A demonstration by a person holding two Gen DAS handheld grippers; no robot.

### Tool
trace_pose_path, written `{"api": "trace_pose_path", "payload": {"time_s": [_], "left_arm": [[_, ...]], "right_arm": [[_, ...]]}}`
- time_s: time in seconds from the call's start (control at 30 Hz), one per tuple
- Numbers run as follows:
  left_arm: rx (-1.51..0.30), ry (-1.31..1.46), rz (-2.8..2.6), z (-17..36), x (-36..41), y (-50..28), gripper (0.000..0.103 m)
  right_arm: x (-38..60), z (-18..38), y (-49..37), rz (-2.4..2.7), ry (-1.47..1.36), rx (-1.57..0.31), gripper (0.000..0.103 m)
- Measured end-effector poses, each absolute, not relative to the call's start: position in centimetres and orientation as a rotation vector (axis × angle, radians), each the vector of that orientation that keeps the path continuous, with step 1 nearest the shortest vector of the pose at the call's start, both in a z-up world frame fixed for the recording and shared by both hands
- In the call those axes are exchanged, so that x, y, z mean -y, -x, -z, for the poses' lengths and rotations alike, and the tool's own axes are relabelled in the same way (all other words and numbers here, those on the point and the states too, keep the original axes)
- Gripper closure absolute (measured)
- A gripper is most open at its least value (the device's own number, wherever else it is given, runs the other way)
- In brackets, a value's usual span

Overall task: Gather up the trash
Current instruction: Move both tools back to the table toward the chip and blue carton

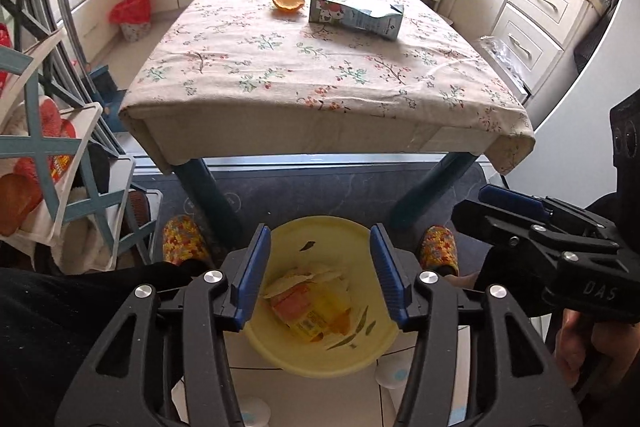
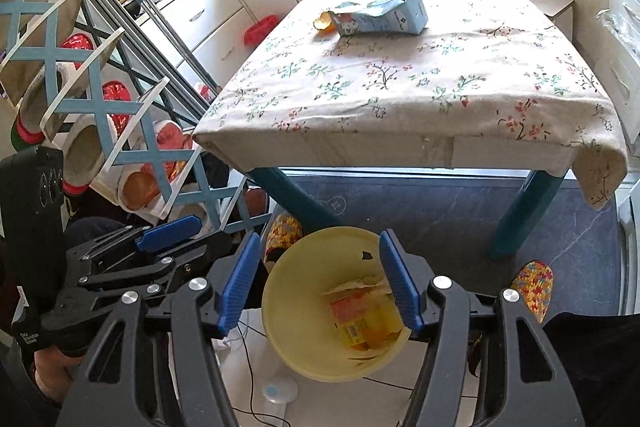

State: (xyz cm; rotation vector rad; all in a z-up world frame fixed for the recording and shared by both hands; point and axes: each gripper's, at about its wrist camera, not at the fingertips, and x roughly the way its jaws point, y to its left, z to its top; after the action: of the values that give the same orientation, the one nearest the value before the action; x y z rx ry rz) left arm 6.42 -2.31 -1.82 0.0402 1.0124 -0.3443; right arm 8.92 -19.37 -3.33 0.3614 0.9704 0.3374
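Both tongs hang over a yellow bin (image 1: 320, 355) that stands on the floor just off the near edge of the desk (image 1: 320, 75), between the person's two patterned slippers (image 1: 182, 241).

The left tongs (image 1: 320, 277) are released: their blue pads (image 1: 252, 275) stand apart, on either side of the bin's mouth as seen from the left wrist, with nothing between them. The right tongs (image 2: 320, 281) are released too, their pads (image 2: 236, 281) spread wide and bare above the same bin (image 2: 316, 351). From the left wrist, the right tongs (image 1: 516, 207) show side-on at the right edge, held in a hand (image 1: 576, 343).

In the bin lies trash (image 1: 308, 311): an orange and yellow wrapper, some pale scraps and a bit of orange peel.

Trash on the desk: a crumpled blue carton (image 1: 354, 13) lies on its side toward the far edge, about midway along it. An orange peel (image 1: 287, 2) sits just beside the carton's left end. From the right wrist, the peel (image 2: 325, 22) is partly hidden behind the carton (image 2: 380, 15).

A flowered cloth (image 2: 420, 83) covers the desk and hangs over its near right corner.
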Motion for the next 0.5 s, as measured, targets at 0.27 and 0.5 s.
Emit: {"api": "trace_pose_path", "payload": {"time_s": [0.27,0.5], "left_arm": [[-0.983,-0.057,0.325,1.37,2.24,-6.44,0.046],[-0.975,-0.065,0.317,1.33,2.31,-6.36,0.043]], "right_arm": [[19.44,3.24,-8.86,-0.331,-0.353,-0.962,0.038],[19.48,3.24,-8.9,-0.332,-0.353,-0.962,0.036]]}}
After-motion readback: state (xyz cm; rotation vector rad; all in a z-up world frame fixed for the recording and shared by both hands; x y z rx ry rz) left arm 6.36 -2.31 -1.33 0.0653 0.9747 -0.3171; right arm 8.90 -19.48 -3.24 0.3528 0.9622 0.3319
